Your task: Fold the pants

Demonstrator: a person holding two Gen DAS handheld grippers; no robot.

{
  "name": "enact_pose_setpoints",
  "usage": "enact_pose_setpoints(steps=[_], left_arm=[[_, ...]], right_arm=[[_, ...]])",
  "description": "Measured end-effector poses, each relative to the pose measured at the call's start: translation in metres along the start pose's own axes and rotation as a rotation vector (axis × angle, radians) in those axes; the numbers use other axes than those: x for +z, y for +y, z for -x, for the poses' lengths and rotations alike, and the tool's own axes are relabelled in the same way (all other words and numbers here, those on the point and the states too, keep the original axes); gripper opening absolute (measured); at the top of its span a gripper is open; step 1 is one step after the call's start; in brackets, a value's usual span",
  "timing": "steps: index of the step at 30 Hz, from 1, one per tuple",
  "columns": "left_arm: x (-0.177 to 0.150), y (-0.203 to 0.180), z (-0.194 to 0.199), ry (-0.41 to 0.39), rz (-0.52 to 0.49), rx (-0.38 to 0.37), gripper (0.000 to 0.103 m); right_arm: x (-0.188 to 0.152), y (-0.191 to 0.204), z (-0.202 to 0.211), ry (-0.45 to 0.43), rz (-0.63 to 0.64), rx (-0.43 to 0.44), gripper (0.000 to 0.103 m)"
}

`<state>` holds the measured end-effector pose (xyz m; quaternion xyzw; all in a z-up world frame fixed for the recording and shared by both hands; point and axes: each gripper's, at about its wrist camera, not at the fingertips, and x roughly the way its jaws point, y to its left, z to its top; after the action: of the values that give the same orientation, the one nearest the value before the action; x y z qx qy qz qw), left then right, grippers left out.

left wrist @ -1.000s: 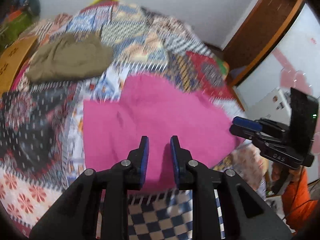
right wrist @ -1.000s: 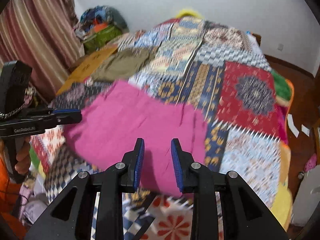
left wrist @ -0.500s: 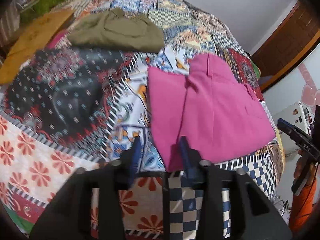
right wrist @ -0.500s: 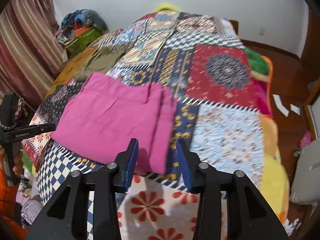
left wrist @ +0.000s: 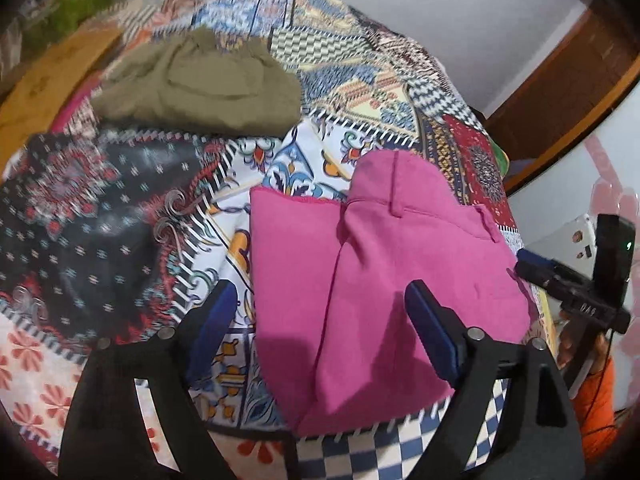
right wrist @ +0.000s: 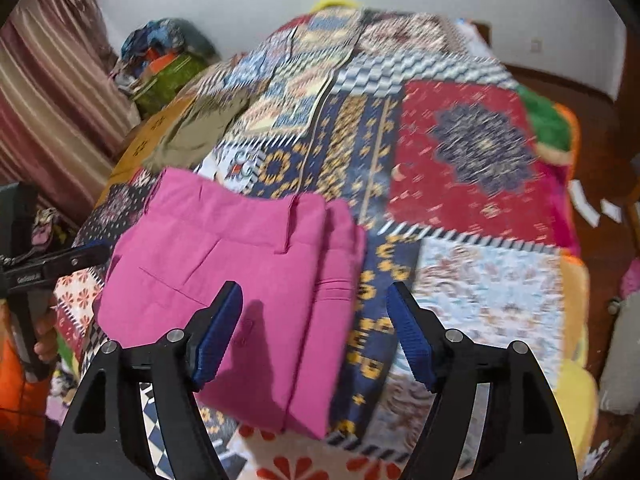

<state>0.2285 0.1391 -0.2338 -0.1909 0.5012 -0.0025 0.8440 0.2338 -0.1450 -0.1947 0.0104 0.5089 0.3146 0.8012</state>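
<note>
Pink pants (left wrist: 380, 272) lie folded into a compact block on the patchwork bedspread (left wrist: 120, 216); they also show in the right wrist view (right wrist: 248, 280). My left gripper (left wrist: 320, 332) is open and empty, hovering above the block's near left part. My right gripper (right wrist: 314, 340) is open and empty above the block's near right edge. Each gripper appears in the other's view: the right one (left wrist: 568, 284) at the far right, the left one (right wrist: 52, 264) at the far left.
Folded olive-green pants (left wrist: 200, 84) lie farther back on the bed, also seen in the right wrist view (right wrist: 200, 132). A pile of clothes (right wrist: 164, 60) and a striped curtain (right wrist: 52, 92) stand left of the bed. A wooden door frame (left wrist: 568, 80) is at the right.
Both grippers have opened wide from nearly closed. The pink pants were released and now lie still as a folded block; both grippers have drawn back above its near edge.
</note>
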Motion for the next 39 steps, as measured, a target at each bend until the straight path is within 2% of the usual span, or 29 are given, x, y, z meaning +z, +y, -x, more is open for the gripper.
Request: enact_pose_setpoints(steps=[4,6,8,11,14,16,18,19,23,25,27,30,34,39], left_arm=[[-0.001,0.004,-0.017,0.043,0.019,-0.038,0.087],[-0.002,0.005,-0.023,0.052,0.031,-0.055,0.090],[-0.001,0.007,-0.027,0.057,0.045,-0.076,0.092],[0.002,0.009,-0.037,0.086,0.076,-0.127,0.092],[0.005,0.005,-0.039,0.079,0.063,-0.124,0.092],[0.006,0.000,-0.038,0.073,0.045,-0.122,0.091],[0.007,-0.005,-0.038,0.066,0.023,-0.115,0.086],[0.007,-0.008,-0.037,0.063,0.011,-0.114,0.082],[0.008,-0.011,-0.034,0.063,-0.006,-0.122,0.071],[0.007,-0.014,-0.031,0.059,-0.022,-0.118,0.061],[0.006,-0.020,-0.027,0.064,-0.045,-0.120,0.054],[0.005,-0.023,-0.025,0.067,-0.061,-0.114,0.049],[0.006,-0.024,-0.022,0.062,-0.055,-0.119,0.033],[0.002,-0.032,-0.008,0.033,-0.094,-0.113,0.023]], right_arm=[[-0.001,-0.003,-0.015,0.032,-0.009,0.013,0.074],[0.000,-0.007,-0.019,0.034,-0.024,0.020,0.082],[0.000,-0.011,-0.025,0.052,-0.046,0.040,0.085],[0.001,-0.011,-0.029,0.058,-0.042,0.046,0.086],[0.002,-0.007,-0.028,0.063,-0.019,0.045,0.086],[0.002,-0.009,-0.029,0.061,-0.027,0.077,0.081],[0.003,-0.011,-0.029,0.056,-0.028,0.117,0.066],[0.002,-0.011,-0.028,0.054,-0.029,0.127,0.064],[0.001,-0.006,-0.026,0.037,-0.026,0.137,0.051],[0.002,-0.004,-0.025,0.028,-0.027,0.137,0.046],[0.002,-0.003,-0.023,0.017,-0.027,0.135,0.037],[0.004,0.001,-0.017,-0.004,-0.021,0.124,0.029],[0.005,0.007,-0.011,-0.024,-0.004,0.106,0.022],[0.005,0.016,0.001,-0.050,0.014,0.091,0.019]])
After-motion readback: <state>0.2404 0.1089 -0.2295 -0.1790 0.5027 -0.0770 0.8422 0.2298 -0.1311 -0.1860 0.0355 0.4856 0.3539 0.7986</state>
